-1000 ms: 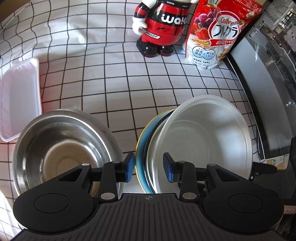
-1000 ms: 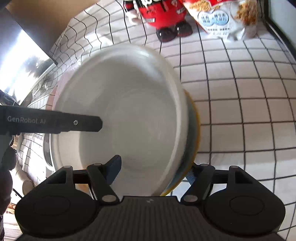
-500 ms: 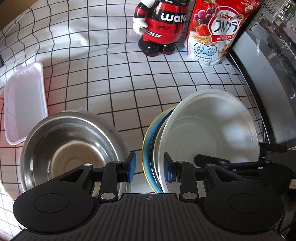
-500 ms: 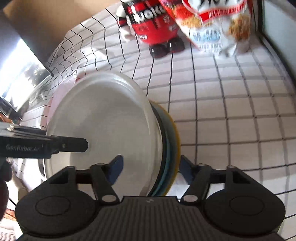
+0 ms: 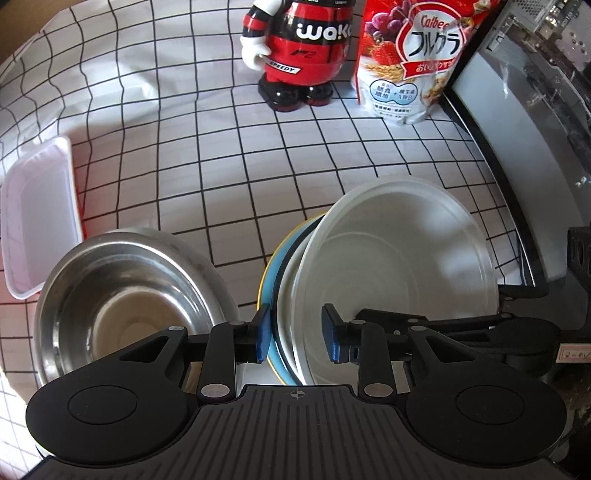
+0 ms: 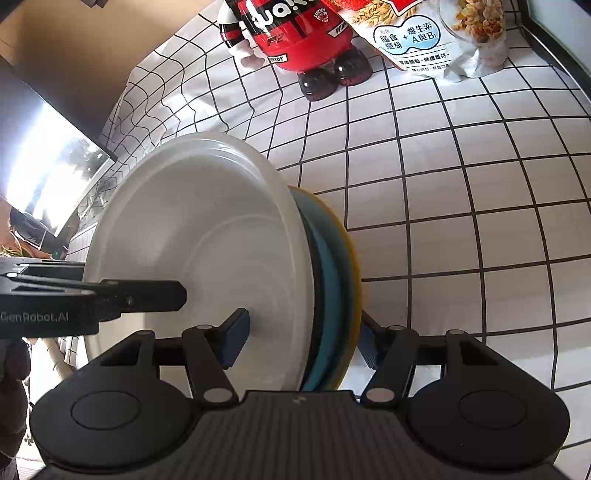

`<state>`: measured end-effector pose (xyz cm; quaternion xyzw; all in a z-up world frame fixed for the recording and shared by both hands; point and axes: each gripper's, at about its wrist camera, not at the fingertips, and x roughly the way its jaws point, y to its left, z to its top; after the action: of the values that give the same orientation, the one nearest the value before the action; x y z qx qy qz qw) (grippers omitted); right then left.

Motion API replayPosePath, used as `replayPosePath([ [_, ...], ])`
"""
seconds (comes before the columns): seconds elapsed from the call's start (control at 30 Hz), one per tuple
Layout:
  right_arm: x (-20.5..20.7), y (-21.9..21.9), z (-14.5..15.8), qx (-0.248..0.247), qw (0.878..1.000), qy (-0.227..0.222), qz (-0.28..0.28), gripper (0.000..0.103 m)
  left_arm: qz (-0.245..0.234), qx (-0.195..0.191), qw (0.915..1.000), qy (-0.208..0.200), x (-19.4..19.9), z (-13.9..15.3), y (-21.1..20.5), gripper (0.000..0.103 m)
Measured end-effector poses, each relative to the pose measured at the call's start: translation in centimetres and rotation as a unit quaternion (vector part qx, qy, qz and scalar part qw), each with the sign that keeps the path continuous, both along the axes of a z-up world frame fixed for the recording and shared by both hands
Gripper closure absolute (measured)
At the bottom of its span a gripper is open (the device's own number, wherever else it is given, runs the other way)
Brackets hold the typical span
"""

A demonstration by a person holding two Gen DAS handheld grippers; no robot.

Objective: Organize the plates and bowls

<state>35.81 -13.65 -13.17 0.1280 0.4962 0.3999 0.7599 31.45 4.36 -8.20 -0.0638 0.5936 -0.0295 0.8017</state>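
While both tools straddle three stacked dishes (image 5: 369,266), one steel bowl (image 5: 122,295) sits beside.

The round stack of white, blue and yellow plates (image 5: 291,295) loses its lower edge behind the black gripper body in both views. The red toy figure (image 5: 299,55) and the red cereal bag (image 5: 410,62) are cut off at the top edge.

Both wrist views look down, close, along their fingers toward the backdrop. Shared: tilted stack of white, blue and yellow plates (image 5: 399,273) (image 6: 207,266), red-black racer figurine (image 5: 299,51) (image 6: 295,33).
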Motion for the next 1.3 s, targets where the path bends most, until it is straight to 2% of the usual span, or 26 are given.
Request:
replayPosePath([
  [0.2,0.1,-0.1,-0.1,0.008,1.0,-0.002,0.003,0.041,-0.004,0.004,0.9999,0.009,0.3,-0.2,-0.2,0.071],
  [0.37,0.2,-0.1,-0.2,0.008,1.0,0.006,-0.002,0.042,0.01,0.006,0.9998,0.018,0.6,-0.2,-0.2,0.072],
  [0.5,0.1,-0.2,-0.2,0.01,1.0,0.005,-0.008,0.042,0.024,0.011,0.9994,0.022,0.6,-0.2,0.0,0.081],
  [0.63,0.3,-0.3,-0.4,0.015,1.0,0.017,-0.012,0.042,0.038,0.011,0.9986,0.036,0.7,-0.2,0.2,0.081],
  [0.87,0.6,-0.2,-0.5,0.016,0.999,0.035,-0.013,0.042,0.009,0.053,0.9962,0.068,1.7,-0.2,-0.9,0.081],
  [1.13,0.5,-0.3,-0.7,0.021,0.999,0.038,-0.01,0.042,0.036,0.011,0.9962,0.079,2.6,-0.6,0.4,0.081],
  [1.3,0.5,-0.2,-0.7,0.022,0.999,0.038,-0.009,0.042,0.02,0.028,0.9971,0.068,2.5,-0.4,-0.2,0.08],
])
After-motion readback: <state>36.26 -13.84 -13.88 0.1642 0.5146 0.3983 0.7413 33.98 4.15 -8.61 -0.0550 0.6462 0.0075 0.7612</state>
